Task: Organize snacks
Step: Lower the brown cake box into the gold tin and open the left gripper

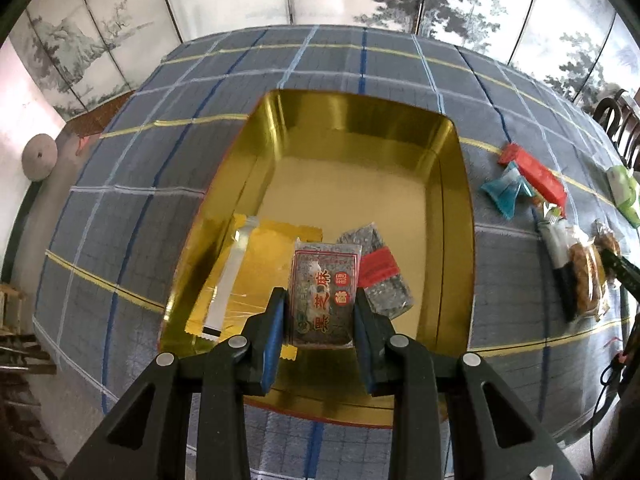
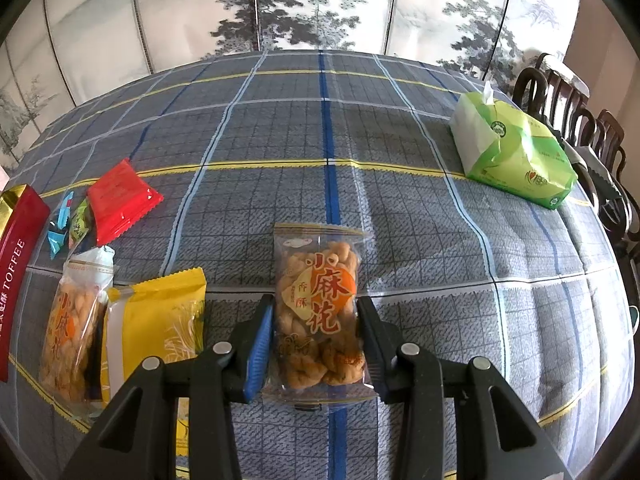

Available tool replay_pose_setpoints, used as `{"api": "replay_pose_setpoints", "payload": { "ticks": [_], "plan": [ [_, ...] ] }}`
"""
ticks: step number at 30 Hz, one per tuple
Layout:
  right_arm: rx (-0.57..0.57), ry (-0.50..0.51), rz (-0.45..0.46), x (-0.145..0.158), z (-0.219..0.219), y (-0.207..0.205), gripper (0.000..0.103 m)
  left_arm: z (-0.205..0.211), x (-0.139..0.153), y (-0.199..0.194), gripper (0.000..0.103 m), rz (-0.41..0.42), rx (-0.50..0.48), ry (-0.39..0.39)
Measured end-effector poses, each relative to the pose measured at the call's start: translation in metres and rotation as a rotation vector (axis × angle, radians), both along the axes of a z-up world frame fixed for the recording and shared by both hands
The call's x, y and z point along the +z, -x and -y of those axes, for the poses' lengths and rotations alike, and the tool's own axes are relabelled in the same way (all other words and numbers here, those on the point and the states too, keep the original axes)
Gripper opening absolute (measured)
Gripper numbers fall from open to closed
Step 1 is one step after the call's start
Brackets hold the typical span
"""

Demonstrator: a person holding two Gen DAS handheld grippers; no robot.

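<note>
The left gripper [image 1: 320, 312] is clenched on a sesame bar [image 1: 323, 300], a dark speckled pack with red characters, its blue pads pressed to both long edges. It hangs over the near end of the gold box [image 1: 456, 208], which stands open on the checked worktop [image 1: 160, 168]. Inside the box, just right of the gripper, a second sesame bar [image 1: 378, 276] with a red band lies on the floor; to the left lies a gold pack [image 1: 256, 276] with a clear strip along the side wall. Well to the right, outside the box, lie a red bar [image 1: 536, 176], a blue candy [image 1: 505, 192] touching it, and nearer, a row of packs with a twist bag [image 1: 584, 280] among them.

The right gripper [image 2: 316, 320] grasps a twist pack [image 2: 320, 316] of fried dough twists, clear with orange print, by its two sides. The pack sits low over the worktop; whether it touches the cloth I cannot tell. Left of this gripper lie a yellow pack [image 2: 160, 328] and, beside it, another twist bag [image 2: 74, 332]. Farther left and ahead are a red pouch [image 2: 120, 200], small candies [image 2: 66, 224], and the red box edge [image 2: 16, 260] marked TOFFEE. Far ahead to the right sits a green tissue pack [image 2: 516, 152].
</note>
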State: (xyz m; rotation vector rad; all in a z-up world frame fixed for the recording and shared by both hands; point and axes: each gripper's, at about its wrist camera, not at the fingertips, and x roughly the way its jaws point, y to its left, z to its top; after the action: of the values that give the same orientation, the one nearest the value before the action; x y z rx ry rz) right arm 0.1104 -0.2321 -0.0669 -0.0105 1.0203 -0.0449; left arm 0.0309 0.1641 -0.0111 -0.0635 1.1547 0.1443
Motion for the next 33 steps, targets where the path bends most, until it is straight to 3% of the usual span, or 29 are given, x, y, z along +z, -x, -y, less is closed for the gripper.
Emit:
{"api": "replay_pose_setpoints", "payload": {
  "ticks": [9,27,33],
  "plan": [
    [-0.014,0.0,-0.008,0.0,0.0,-0.001,0.041,0.005,-0.019,-0.005,0.028,-0.022,-0.032,-0.046],
    [-0.025,0.008,-0.018,0.0,-0.002,-0.003,0.041,0.01,-0.026,-0.005,0.031,-0.032,-0.072,-0.098],
    [-0.032,0.023,-0.016,0.001,-0.005,-0.001,0.041,0.011,-0.02,-0.003,0.047,-0.012,-0.071,-0.123]
  ]
}}
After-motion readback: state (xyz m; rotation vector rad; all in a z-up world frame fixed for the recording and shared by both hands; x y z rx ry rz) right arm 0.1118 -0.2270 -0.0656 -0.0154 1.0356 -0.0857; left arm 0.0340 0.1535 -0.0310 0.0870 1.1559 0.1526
